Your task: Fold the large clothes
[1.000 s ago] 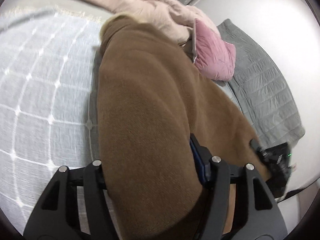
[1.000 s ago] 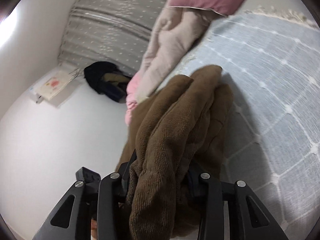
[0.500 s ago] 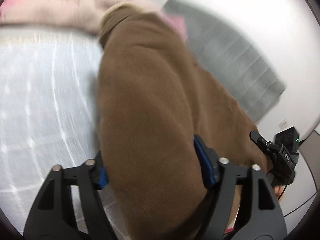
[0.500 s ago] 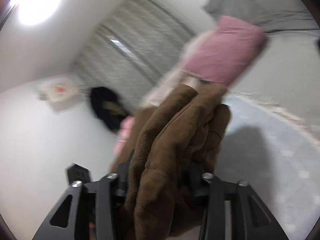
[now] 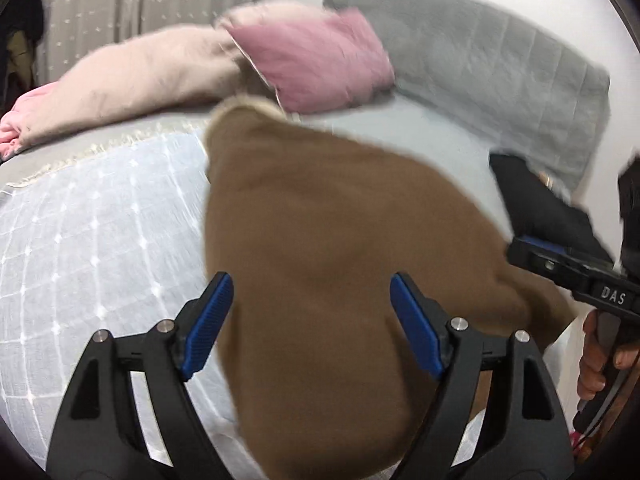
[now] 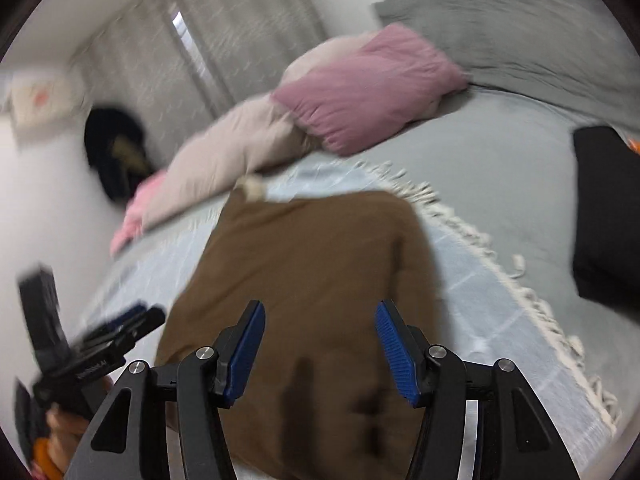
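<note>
A brown fleece garment (image 5: 320,240) lies folded on the pale blue checked blanket (image 5: 100,232); the right wrist view shows the brown garment (image 6: 312,280) flat, with finger shadows on it. My left gripper (image 5: 310,280) hangs over its near end. The jaws are opening, and the blue pads (image 5: 208,320) stand clear of the cloth below them. My right gripper (image 6: 320,306) hovers over the other near end, jaws also opening, nothing pressed between its pads (image 6: 396,352). Each view shows the other gripper in a hand: the right gripper (image 5: 560,268) and the left gripper (image 6: 120,332).
A pink pillow (image 5: 316,64), a beige duvet (image 5: 140,76) and a grey quilt (image 5: 500,60) lie at the bed's far end. A black item (image 6: 600,216) rests on the grey sheet at the right. The blanket's fringe (image 6: 500,260) runs beside the garment. Dark clothes (image 6: 116,152) hang on the wall.
Both grippers let go of the brown garment, which dropped flat onto the blanket. Both sets of jaws spread wider, and both views swung toward the pillows.
</note>
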### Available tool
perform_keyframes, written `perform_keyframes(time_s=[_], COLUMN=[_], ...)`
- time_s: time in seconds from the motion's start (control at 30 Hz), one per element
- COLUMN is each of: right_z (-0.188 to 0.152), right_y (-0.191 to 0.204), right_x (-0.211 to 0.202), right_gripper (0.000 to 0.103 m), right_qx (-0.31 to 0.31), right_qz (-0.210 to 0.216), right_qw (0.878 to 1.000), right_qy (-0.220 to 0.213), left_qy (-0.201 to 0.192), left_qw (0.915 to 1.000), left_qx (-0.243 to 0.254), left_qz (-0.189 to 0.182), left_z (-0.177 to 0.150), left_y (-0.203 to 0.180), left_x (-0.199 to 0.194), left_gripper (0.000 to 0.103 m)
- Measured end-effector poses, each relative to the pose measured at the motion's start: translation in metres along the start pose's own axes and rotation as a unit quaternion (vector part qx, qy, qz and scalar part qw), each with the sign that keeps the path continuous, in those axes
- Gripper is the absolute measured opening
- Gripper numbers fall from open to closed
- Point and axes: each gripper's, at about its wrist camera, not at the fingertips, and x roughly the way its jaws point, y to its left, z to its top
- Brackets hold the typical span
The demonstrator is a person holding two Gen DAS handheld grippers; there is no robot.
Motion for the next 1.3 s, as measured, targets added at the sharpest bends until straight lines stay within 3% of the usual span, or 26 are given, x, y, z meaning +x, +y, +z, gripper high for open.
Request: perform_keyframes(time_s=[0.03,0.13,0.23,0.37,0.47,0.53,0.63,0.7,0.93,1.03,1.3], right_z=[-0.003,-0.015,-0.024,-0.028,-0.029,-0.034,-0.039,-0.048,-0.085,-0.091,-0.097], right_y=[0.002,-0.019,-0.039,-0.051,-0.043,-0.024,0.009,0.021,0.042,0.052,0.071], right_x=[0.012,0.041,0.045,0.028,-0.002,-0.023,-0.038,-0.042,-0.05,-0.054,-0.063], right_gripper=[0.059,0.055,0.041,0.041,0.047,0.074,0.086,0.095,0.096,0.096,0.096], right_qx=[-0.005,0.019,0.052,0.082,0.068,0.026,-0.035,-0.051,-0.069,-0.066,-0.04], right_qz=[-0.018,-0.031,-0.018,0.003,-0.029,-0.06,-0.122,-0.148,-0.199,-0.195,-0.194], right_qw=[1.0,0.998,0.996,0.994,0.996,0.997,0.991,0.986,0.975,0.976,0.978], right_qy=[0.016,0.058,0.073,0.067,0.058,0.045,0.033,0.052,0.07,0.07,0.067], left_qy=[0.009,-0.024,-0.012,0.015,0.041,0.053,0.071,0.096,0.095,0.083,0.084], left_qw=[0.9999,0.997,0.9983,0.9997,0.9976,0.9958,0.9928,0.9886,0.9809,0.984,0.9851], left_qx=[0.004,0.053,0.037,-0.01,-0.049,-0.053,-0.037,-0.022,-0.03,-0.062,-0.053], left_qz=[0.008,0.05,0.044,0.018,0.028,0.052,0.089,0.114,0.168,0.145,0.14], left_z=[-0.005,-0.025,-0.025,-0.034,-0.034,-0.043,-0.052,-0.062,-0.097,-0.099,-0.099], left_y=[-0.003,-0.017,-0.013,0.01,0.008,0.006,-0.006,-0.013,-0.007,-0.004,-0.008], left_x=[0.01,0.014,0.009,-0.015,-0.036,-0.05,-0.064,-0.069,-0.1,-0.108,-0.114], left_gripper=[0.082,0.083,0.083,0.084,0.087,0.097,0.102,0.102,0.102,0.102,0.102])
